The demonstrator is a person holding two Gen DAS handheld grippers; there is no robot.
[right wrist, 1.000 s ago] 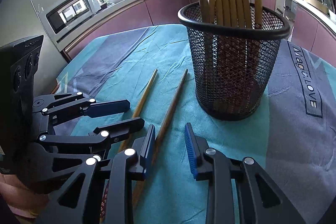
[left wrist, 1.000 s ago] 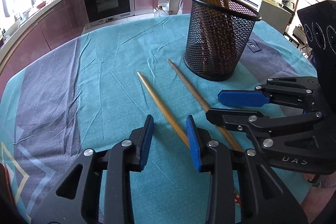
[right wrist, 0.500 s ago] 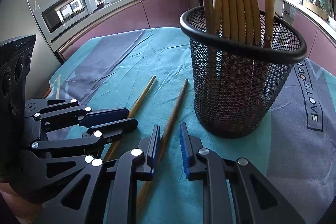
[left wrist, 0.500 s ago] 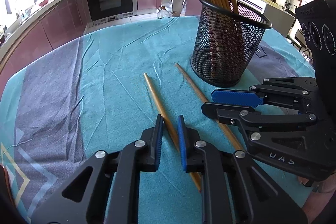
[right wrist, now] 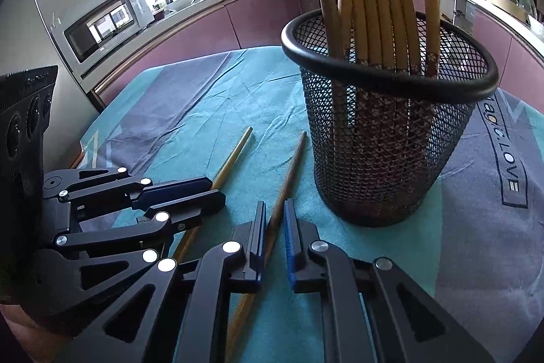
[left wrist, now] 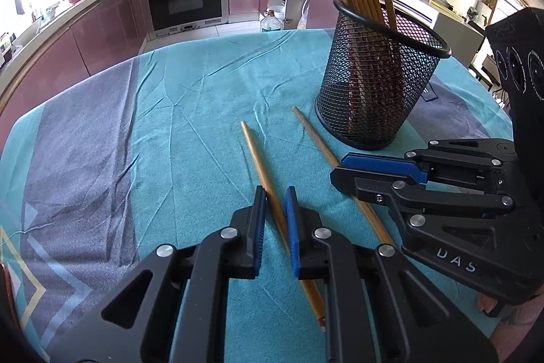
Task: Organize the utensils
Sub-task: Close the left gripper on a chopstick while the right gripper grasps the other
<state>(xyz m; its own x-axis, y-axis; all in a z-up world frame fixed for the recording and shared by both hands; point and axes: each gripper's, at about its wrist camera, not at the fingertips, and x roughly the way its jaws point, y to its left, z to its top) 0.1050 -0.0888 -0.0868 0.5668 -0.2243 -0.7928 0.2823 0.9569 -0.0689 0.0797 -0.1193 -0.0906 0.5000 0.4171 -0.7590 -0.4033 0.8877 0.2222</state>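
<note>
left gripper (left wrist: 275,210): fingers narrow, clamped on left chopstick (left wrist: 253,147)
right gripper (right wrist: 273,220): fingers narrow, clamped on right chopstick (right wrist: 292,159)
cloth (right wrist: 510,172): "magic. LOVE", 3 o'clock

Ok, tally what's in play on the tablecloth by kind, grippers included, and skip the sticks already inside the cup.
Loose chopsticks: 2 (left chopstick, right chopstick)
Mesh cup: 1
Grippers: 2 (left gripper, right gripper)
Total: 5

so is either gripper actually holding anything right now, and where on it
Yes. The left gripper is shut on the left chopstick about midway along it; the right gripper is shut on the right chopstick likewise. Both chopsticks lie on the tablecloth.
</note>
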